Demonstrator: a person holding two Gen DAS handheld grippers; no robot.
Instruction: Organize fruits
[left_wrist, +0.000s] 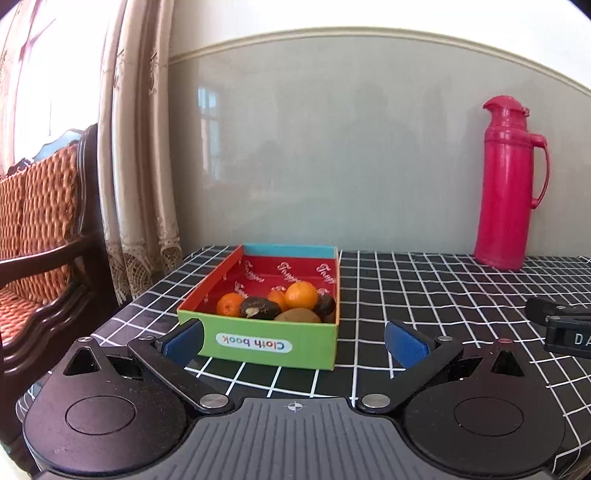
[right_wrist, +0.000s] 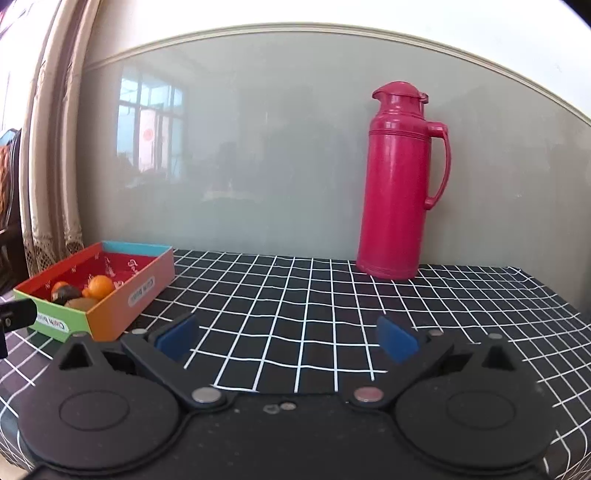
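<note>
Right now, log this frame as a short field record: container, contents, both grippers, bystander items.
container: open box on the checked tablecloth
contents: oranges, kiwi, dark fruits, all inside
left gripper: open, empty, facing the box's near wall
right gripper: open, empty, over bare cloth
bystander: red thermos, upright by the wall

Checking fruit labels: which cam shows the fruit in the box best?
Left wrist. The box sits straight ahead, the fruit seen over its near wall: oranges, dark pieces, a kiwi. Right wrist catches the fruit small at the left edge, partly hidden by the wall.
</note>
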